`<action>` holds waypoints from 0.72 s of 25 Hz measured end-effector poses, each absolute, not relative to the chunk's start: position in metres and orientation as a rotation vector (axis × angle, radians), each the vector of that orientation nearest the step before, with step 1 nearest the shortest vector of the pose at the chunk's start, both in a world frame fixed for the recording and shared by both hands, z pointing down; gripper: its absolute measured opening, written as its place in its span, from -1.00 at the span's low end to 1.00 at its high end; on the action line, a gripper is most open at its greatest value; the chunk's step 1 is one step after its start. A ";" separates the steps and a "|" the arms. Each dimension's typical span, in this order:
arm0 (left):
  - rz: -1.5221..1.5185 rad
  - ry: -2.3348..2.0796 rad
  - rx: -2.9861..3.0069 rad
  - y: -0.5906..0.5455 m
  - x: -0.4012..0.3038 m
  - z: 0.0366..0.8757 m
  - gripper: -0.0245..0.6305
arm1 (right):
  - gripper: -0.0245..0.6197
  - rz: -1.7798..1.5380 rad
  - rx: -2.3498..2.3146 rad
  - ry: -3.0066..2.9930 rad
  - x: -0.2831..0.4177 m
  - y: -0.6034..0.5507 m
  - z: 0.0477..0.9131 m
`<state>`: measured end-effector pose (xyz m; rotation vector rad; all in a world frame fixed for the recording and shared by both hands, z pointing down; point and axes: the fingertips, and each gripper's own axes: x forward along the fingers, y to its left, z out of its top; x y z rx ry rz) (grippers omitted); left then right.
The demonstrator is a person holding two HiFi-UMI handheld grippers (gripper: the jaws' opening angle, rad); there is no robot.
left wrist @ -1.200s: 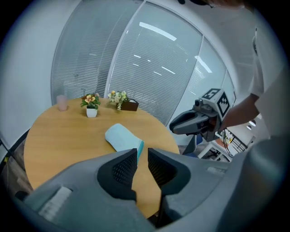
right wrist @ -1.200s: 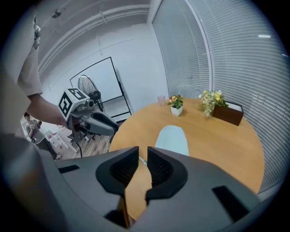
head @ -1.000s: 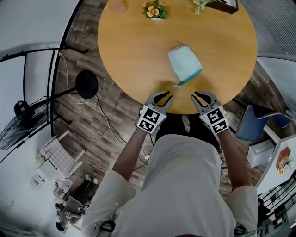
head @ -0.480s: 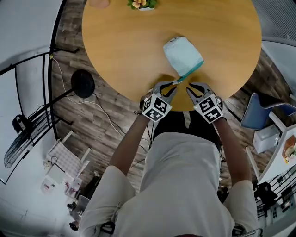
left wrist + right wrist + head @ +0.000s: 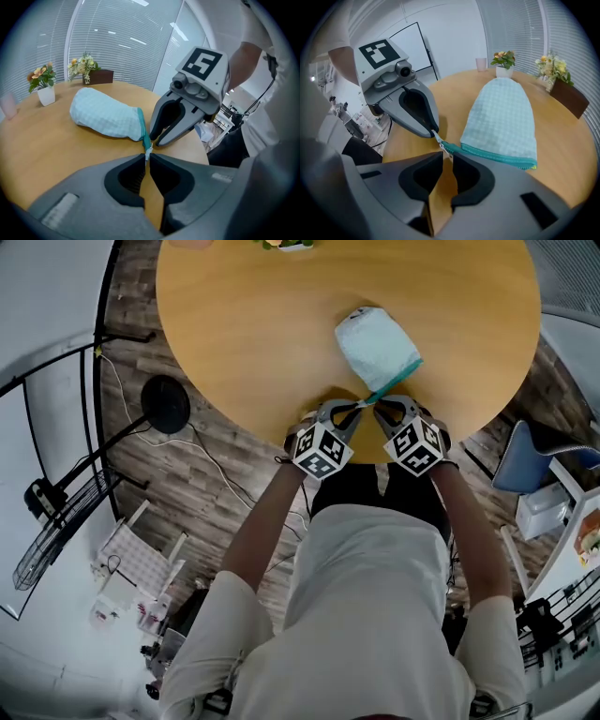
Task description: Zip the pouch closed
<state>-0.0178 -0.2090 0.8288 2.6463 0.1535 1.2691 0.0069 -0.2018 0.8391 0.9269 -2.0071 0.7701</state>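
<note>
A pale blue checked pouch (image 5: 375,345) with a teal zipper edge (image 5: 397,387) lies on the round wooden table (image 5: 244,324), near its front edge. Both grippers meet at the zipper's near end. In the left gripper view, my left gripper (image 5: 146,157) is shut on the small white zipper pull (image 5: 148,152), and the pouch (image 5: 105,117) lies just beyond. In the right gripper view, my right gripper (image 5: 446,156) is closed to a narrow gap on the teal zipper end (image 5: 449,149). The zipper (image 5: 497,157) runs along the pouch's (image 5: 504,117) near side.
A white flower pot (image 5: 503,70), a pink cup (image 5: 481,63) and a brown planter box (image 5: 566,96) stand at the table's far side. To the right of the table is a blue chair (image 5: 530,460). A black stand base (image 5: 164,404) and a fan (image 5: 52,521) are on the floor at left.
Both grippers moved forward and inward to the zipper's near end and went from open to shut. The pouch has stayed where it was.
</note>
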 end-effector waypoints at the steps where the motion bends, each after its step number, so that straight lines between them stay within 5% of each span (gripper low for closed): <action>1: 1.265 0.157 2.644 -0.210 -0.018 0.829 -0.81 | -0.71 0.756 0.916 -2.004 0.006 -0.204 0.841; 18: 1.215 0.204 2.597 -0.218 -0.020 0.830 -0.86 | -0.91 0.770 0.901 -1.998 -0.005 -0.204 0.843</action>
